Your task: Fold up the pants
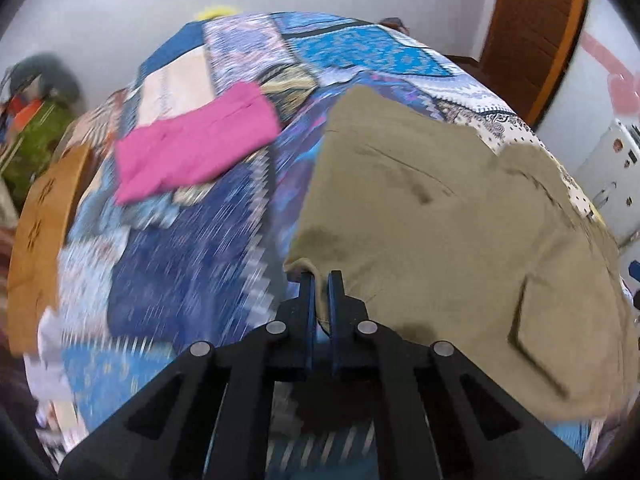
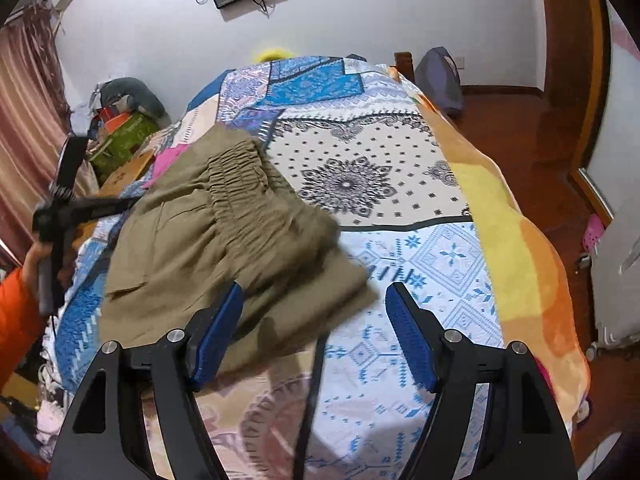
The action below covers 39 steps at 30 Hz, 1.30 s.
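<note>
The olive-khaki pants (image 1: 448, 240) lie partly folded on the patterned bedspread (image 1: 180, 264). My left gripper (image 1: 322, 280) is shut on a corner of the pants fabric at their near left edge. In the right wrist view the pants (image 2: 224, 240) lie folded with the elastic waistband on top, left of centre. My right gripper (image 2: 316, 292) is open and empty, its left finger (image 2: 218, 332) over the pants' near edge and its right finger over bare bedspread (image 2: 420, 280). The left gripper's body (image 2: 60, 216) shows at the far left of that view, held by a hand.
A folded pink garment (image 1: 192, 148) lies on the bed to the left of the pants. A wooden bed end (image 1: 40, 236) is at the left. The bed's right edge drops to a wooden floor (image 2: 560, 160). Bags and clutter (image 2: 120, 120) sit by the far left wall.
</note>
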Tool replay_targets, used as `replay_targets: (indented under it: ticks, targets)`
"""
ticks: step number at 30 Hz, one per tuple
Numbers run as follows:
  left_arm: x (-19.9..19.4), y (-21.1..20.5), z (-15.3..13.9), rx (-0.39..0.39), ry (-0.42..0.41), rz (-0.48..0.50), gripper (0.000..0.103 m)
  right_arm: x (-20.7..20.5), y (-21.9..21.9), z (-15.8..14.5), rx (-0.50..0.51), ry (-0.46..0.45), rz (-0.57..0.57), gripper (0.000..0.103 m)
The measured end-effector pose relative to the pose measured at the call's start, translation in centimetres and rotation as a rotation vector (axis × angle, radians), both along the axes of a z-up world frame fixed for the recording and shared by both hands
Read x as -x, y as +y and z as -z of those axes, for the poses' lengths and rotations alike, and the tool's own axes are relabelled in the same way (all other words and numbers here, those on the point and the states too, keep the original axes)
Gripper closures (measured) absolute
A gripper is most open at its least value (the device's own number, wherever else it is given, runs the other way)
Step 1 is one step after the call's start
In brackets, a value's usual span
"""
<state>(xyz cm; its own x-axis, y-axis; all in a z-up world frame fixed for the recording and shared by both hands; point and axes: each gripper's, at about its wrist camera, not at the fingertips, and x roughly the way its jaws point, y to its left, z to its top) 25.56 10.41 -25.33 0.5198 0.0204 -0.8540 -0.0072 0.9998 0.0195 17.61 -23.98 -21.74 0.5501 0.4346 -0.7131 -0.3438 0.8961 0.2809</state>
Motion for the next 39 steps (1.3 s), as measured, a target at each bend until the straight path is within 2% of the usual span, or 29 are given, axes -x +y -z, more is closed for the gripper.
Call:
replay_targets:
  ticks: [5, 9, 16, 19, 21, 24, 30, 33, 35, 39]
  targets:
    - [5.4, 0.1, -0.7, -0.029, -0.011, -0.016, 0.097, 1.0, 2.2, -0.4, -0.006, -0.004, -0.046, 0.032]
    - [8.9, 0.0, -1.2, 0.006, -0.013, -0.013, 0.097, 1.6, 4.5, 0.0, 0.036, -0.010, -0.117, 0.032]
    - [11.3, 1.0, -1.6, -0.002, -0.029, -0.009, 0.097, 0.6, 4.8, 2.3, 0.074, 0.003, -0.080, 0.033]
    - [11.6, 1.5, -2.1, -0.051, -0.033, -0.017, 0.098, 0.3, 4.6, 1.7, 0.090, 0.001, -0.061, 0.035]
    - [11.6, 1.9, -2.7, -0.065, -0.039, -0.010, 0.098, 0.5, 4.7, 0.9, 0.117, -0.022, -0.058, 0.040]
    - [11.0, 2.3, -4.4, -0.031, -0.063, 0.008, 0.098, 0.6, 4.8, -0.4, 0.119, -0.066, -0.058, 0.040]
    - [7.9, -0.8, -6.9, 0.022, -0.119, 0.121, 0.095, -1.0, 5.6, -1.9, 0.083, -0.107, -0.059, 0.040]
    - [5.3, -3.2, -6.3, 0.088, -0.090, 0.193, 0.092, -2.1, 6.5, -1.6, 0.066, -0.103, -0.066, 0.040]
    - [3.7, -4.6, -5.3, 0.097, -0.060, 0.223, 0.092, -2.7, 7.0, -1.1, 0.057, -0.093, -0.071, 0.040]
    - [0.8, -6.7, -2.3, 0.032, -0.016, 0.237, 0.092, -3.8, 7.7, 0.8, 0.076, -0.053, -0.080, 0.040]
